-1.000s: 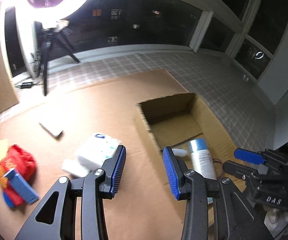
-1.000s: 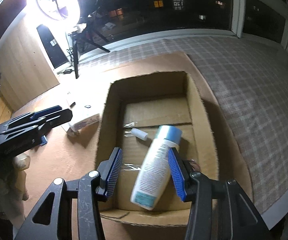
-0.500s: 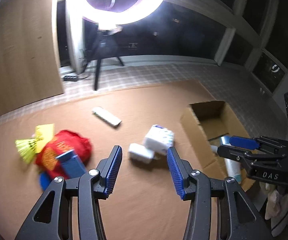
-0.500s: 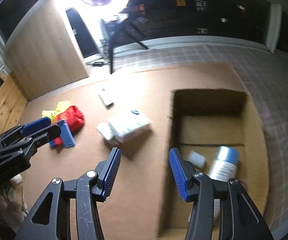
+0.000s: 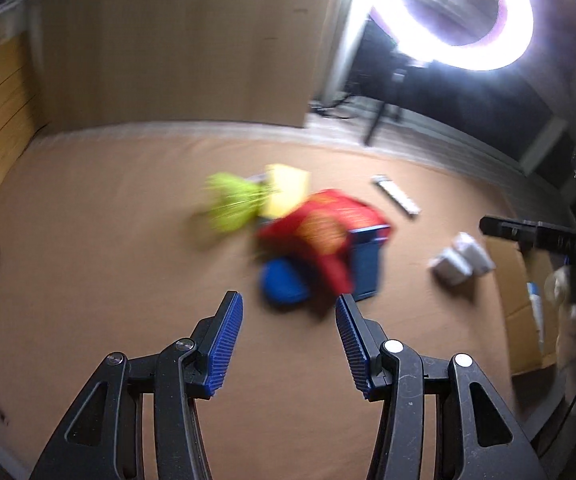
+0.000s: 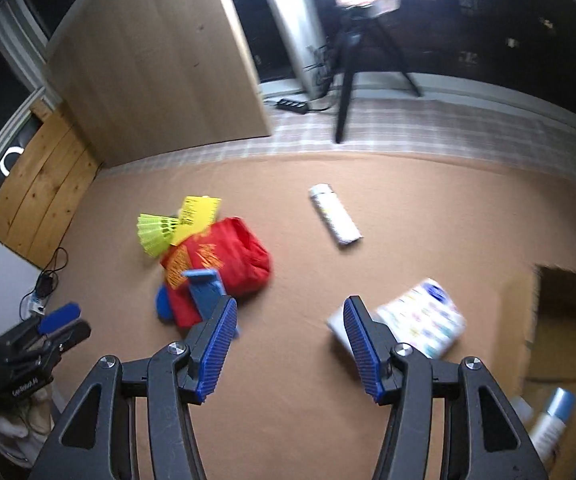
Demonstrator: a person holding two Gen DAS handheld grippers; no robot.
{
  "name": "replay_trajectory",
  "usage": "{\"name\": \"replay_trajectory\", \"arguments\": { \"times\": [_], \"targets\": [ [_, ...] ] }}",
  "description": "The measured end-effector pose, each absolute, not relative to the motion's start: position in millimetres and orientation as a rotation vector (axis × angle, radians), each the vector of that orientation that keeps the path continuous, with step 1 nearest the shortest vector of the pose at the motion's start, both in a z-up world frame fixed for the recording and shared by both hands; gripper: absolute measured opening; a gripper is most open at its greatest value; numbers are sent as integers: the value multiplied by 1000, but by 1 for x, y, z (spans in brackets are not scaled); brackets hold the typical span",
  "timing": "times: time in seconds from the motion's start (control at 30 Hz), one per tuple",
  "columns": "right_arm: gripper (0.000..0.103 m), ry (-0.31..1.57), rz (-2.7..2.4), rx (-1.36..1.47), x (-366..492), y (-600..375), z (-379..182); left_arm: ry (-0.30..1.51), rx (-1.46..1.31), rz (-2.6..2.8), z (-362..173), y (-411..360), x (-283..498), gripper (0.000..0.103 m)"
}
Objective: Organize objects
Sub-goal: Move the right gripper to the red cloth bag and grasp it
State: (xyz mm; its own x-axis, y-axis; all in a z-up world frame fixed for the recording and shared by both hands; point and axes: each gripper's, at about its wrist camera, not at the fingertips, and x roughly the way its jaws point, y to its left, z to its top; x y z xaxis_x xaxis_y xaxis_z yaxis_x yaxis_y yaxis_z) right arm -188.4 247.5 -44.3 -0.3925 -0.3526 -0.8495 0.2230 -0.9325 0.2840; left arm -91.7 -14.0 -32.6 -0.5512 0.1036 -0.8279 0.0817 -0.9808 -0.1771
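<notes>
Both grippers — left gripper (image 5: 288, 340), right gripper (image 6: 290, 346) — gape empty, jaws just widened, above loose items: red bag (image 6: 223, 268) beside a yellow shuttlecock (image 6: 155, 232). Risk: snagging the blue piece (image 6: 205, 292) overlapping the bag, judging by the crowded pile.

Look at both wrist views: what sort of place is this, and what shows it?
Probably a room at night, set up for filming on the floor. A ring light stands on a tripod before dark windows, and household items lie on a brown mat beside a cardboard box.
</notes>
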Motion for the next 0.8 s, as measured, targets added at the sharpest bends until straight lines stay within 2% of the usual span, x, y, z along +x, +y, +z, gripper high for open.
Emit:
{"name": "replay_trajectory", "arguments": {
  "times": [0.23, 0.8],
  "targets": [
    [52, -99, -2278, 1496, -224, 187, -61, -387, -1543, 2811, -42, -78, -61, 52],
    [52, 105, -2159, 1602, -284, 90, -110, -472, -1618, 2845, -56, -127, -25, 52]
  ]
}}
